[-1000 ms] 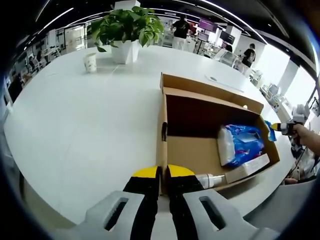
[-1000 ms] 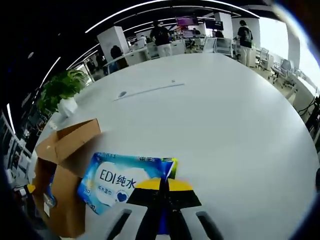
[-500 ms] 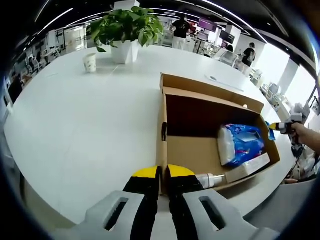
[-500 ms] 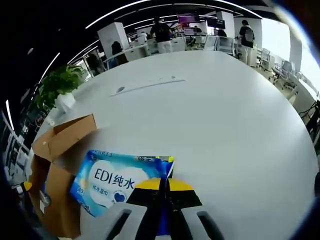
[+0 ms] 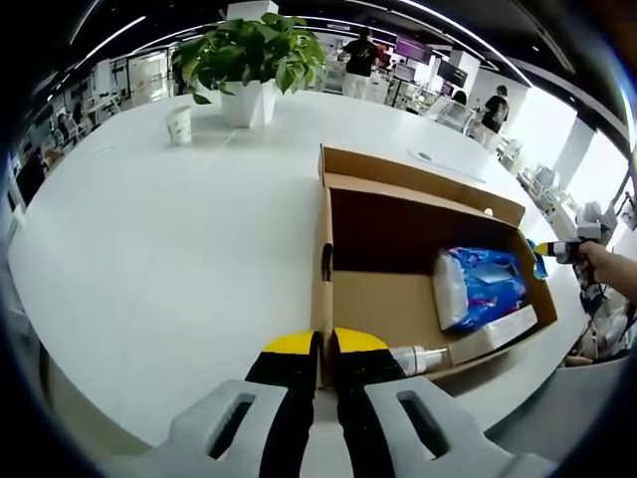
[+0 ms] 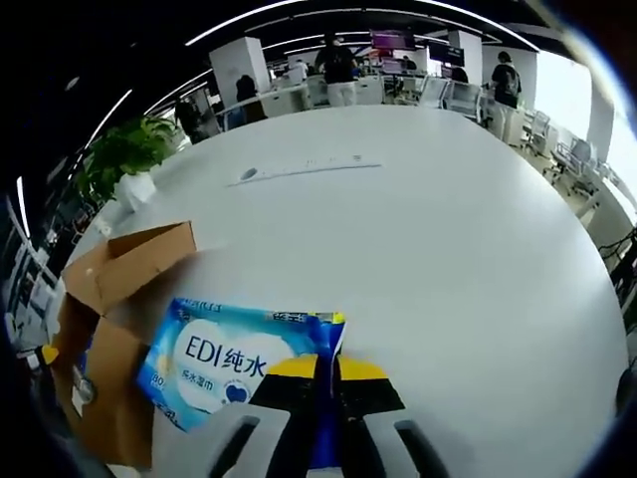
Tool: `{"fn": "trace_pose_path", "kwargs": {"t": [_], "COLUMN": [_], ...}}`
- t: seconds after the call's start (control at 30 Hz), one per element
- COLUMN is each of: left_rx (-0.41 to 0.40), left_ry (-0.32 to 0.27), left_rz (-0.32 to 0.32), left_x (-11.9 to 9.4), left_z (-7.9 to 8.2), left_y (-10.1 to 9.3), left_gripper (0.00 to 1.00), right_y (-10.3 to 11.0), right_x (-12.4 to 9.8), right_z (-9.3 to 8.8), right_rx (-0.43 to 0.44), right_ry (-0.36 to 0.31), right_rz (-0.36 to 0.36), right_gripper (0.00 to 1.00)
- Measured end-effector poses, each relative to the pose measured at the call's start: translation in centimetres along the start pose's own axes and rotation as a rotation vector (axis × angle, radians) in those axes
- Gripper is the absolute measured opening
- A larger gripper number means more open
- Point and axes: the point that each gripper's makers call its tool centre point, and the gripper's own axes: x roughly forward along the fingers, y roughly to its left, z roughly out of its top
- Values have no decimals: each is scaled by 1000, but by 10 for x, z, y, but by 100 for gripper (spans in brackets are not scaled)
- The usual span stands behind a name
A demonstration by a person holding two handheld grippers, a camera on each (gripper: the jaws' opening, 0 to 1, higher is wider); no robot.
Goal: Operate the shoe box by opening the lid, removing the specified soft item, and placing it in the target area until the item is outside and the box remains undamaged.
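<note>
Beside the open shoe box (image 6: 105, 329), the right gripper (image 6: 327, 370) stays clamped on the edge of the blue wet-wipes pack (image 6: 239, 360), which has drifted slightly farther from the box over the white table (image 6: 448, 259). Extraction is done; placing remains. The left gripper (image 5: 324, 344) keeps pinching the box's near wall, steadying it.

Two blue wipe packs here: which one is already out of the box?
The pack marked EDI, clamped by its edge in the right gripper over the table. The other pack lies inside the box, beside a white bottle.
</note>
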Motion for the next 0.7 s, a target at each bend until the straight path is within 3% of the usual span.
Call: {"fn": "trace_pose_path", "kwargs": {"t": [0.2, 0.43, 0.7], "left_rx": [-5, -10, -7], "left_ry": [-1, -2, -2], "left_rz": [-2, -2, 4], "left_x": [0, -1, -1], "left_z": [0, 0, -1], "left_y": [0, 0, 0], "left_gripper": [3, 3, 3], "right_y": [7, 25, 67], "right_x": [-11, -19, -29], "right_z": [8, 30, 51], "right_rx": [-101, -195, -317], "right_ry": [-24, -70, -118], "right_rz": [25, 91, 190], "right_gripper": [8, 11, 13]}}
